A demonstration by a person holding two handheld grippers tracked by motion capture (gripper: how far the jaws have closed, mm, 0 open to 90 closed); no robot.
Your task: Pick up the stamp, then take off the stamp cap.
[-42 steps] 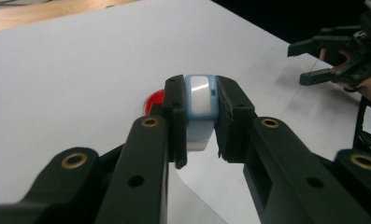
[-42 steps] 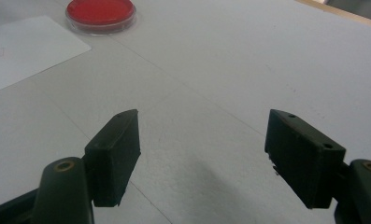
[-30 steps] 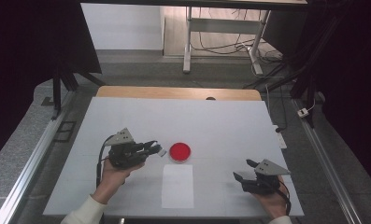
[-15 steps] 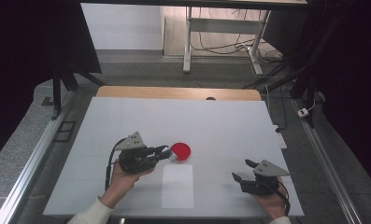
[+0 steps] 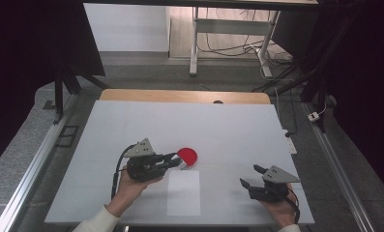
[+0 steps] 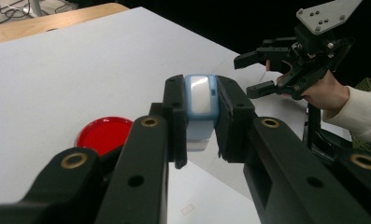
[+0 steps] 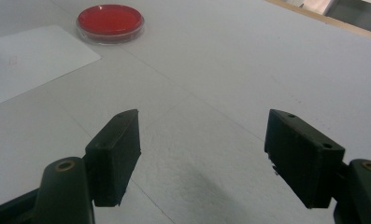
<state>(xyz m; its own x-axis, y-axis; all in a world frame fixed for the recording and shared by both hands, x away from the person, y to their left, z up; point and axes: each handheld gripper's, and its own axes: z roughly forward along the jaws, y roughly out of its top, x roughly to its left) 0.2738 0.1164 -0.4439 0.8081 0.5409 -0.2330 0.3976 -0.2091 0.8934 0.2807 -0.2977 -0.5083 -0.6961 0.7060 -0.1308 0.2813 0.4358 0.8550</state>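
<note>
My left tongs (image 6: 199, 121) pinch a small blue-and-white block (image 6: 201, 105) between the pads, lifted off the surface (image 5: 228, 125) just beside the red dish (image 5: 186, 155), with the white sheet (image 5: 184, 192) below and to the right of it. I judge the step in hand to be carrying the block to a set-down spot, so I want to keep the pinch steady and the block level, lower it until it touches, and only then let go (it looks slim, so it could twist in the grip). Farther right, my right tongs (image 7: 202, 149) hang spread and empty over bare surface, well apart; I would keep them clear.
</note>
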